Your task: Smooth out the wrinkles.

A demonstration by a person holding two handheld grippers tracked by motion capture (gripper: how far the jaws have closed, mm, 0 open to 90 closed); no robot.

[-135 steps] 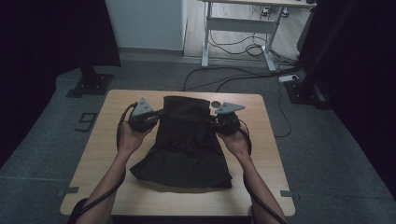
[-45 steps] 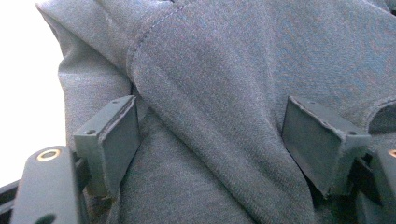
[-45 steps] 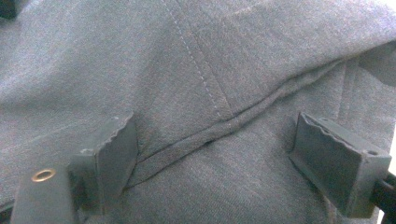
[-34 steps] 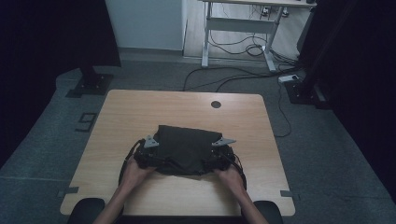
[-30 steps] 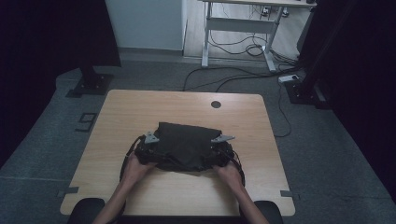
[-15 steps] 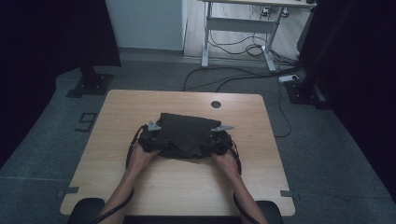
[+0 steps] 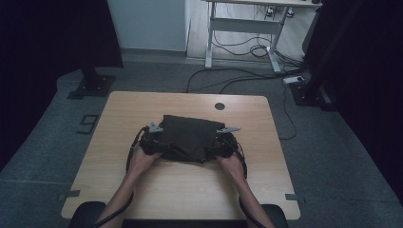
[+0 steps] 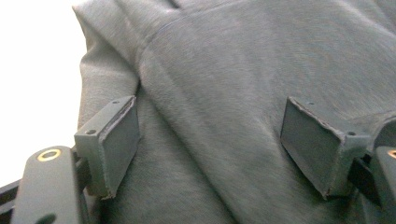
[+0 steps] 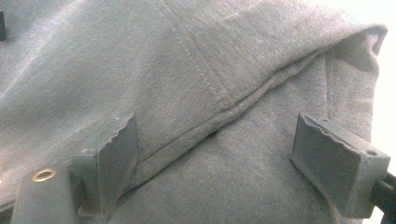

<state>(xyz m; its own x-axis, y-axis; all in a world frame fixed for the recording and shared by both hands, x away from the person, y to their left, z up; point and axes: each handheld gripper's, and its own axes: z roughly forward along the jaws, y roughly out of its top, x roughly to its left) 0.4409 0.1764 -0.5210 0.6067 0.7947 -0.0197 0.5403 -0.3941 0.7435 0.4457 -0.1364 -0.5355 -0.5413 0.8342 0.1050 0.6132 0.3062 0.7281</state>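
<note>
A dark grey garment [image 7: 187,135] lies folded into a compact rectangle on the middle of the wooden table [image 7: 133,107]. My left gripper [image 7: 160,141] sits at its near left corner and my right gripper [image 7: 219,144] at its near right corner, each in one of the person's hands. In the left gripper view the jaws [image 8: 210,144] stand wide apart over smooth cloth [image 8: 215,84], and their inner faces are bare. The right gripper [image 9: 215,154] is the same, its jaws wide over a stitched seam [image 9: 233,112] of the garment. I see neither pair of pads pressing on the fabric.
A round cable hole [image 7: 219,106] lies in the tabletop just beyond the garment. Behind the table, cables [image 7: 237,78] trail across the floor toward a white desk frame [image 7: 242,28]. A black stand base [image 7: 90,86] sits at the far left.
Earlier the garment lay full length with the grippers at its far end; then it was folded. Over the last second, hands and folded garment have shifted a little away from the person.
</note>
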